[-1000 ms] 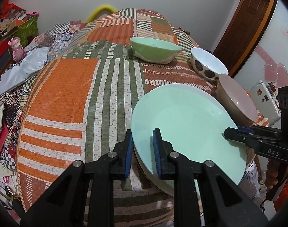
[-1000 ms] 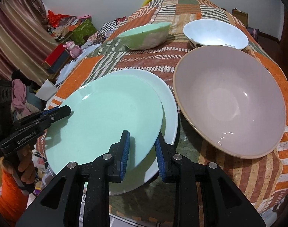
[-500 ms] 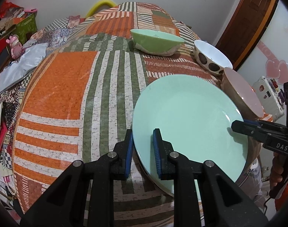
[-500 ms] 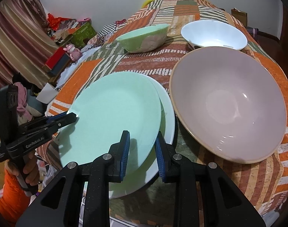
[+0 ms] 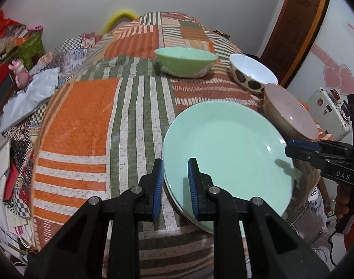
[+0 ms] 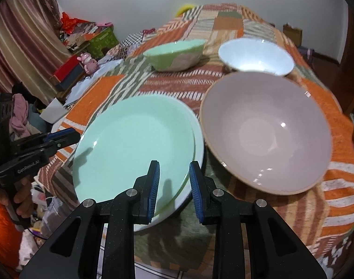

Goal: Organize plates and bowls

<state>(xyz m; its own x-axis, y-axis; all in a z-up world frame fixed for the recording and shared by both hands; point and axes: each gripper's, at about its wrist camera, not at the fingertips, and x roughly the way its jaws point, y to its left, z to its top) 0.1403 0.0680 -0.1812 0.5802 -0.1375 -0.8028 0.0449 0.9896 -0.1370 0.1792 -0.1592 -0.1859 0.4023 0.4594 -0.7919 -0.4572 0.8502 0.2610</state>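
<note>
Open room left, crockery right
Left half of the surface [image 5: 83, 125] lies bare; plates [image 5: 228, 148] and three bowls [image 5: 186, 61] crowd the right and far side.

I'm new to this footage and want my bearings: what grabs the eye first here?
The mint green plate dominates, stacked on a white plate at the near edge of the orange-and-green patchwork tablecloth, with both grippers closed on its rim from opposite sides. Beside it sits a big pink bowl, with a green bowl and a white bowl behind.
</note>
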